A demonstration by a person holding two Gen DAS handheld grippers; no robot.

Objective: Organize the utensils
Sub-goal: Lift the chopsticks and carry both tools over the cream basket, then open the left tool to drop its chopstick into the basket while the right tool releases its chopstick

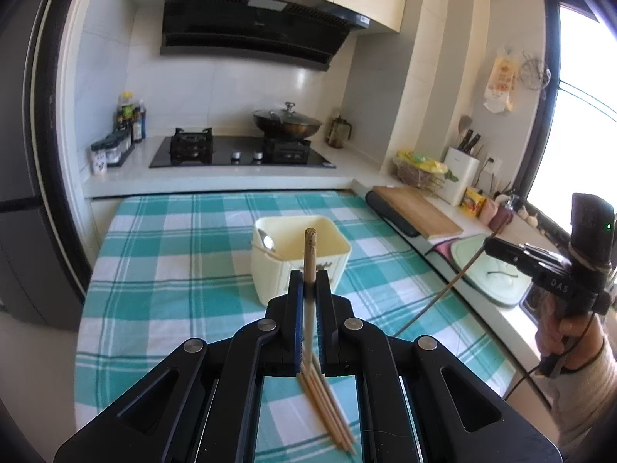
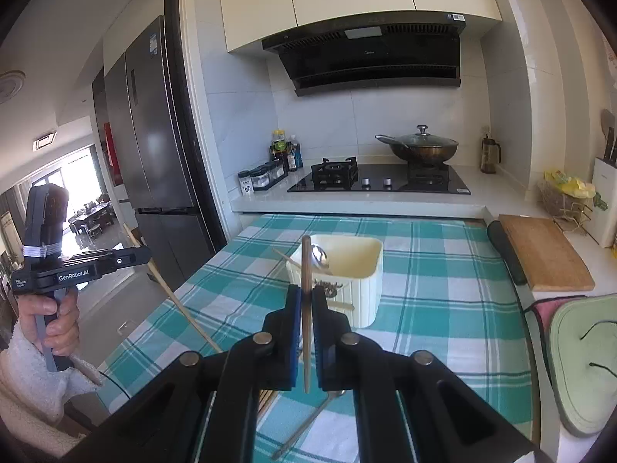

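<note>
Inside cream bin (image 1: 300, 258), spoon (image 1: 266, 240)

Your left wrist camera looks forward and slightly down along its fingers, close over the checked cloth (image 1: 162, 289), facing the stove (image 1: 239, 150). Your right wrist camera faces the same way from the right. Both share the cream bin (image 1: 300, 258), cloth, stove and hood (image 2: 370, 58); each catches the other gripper at its edge.
</note>
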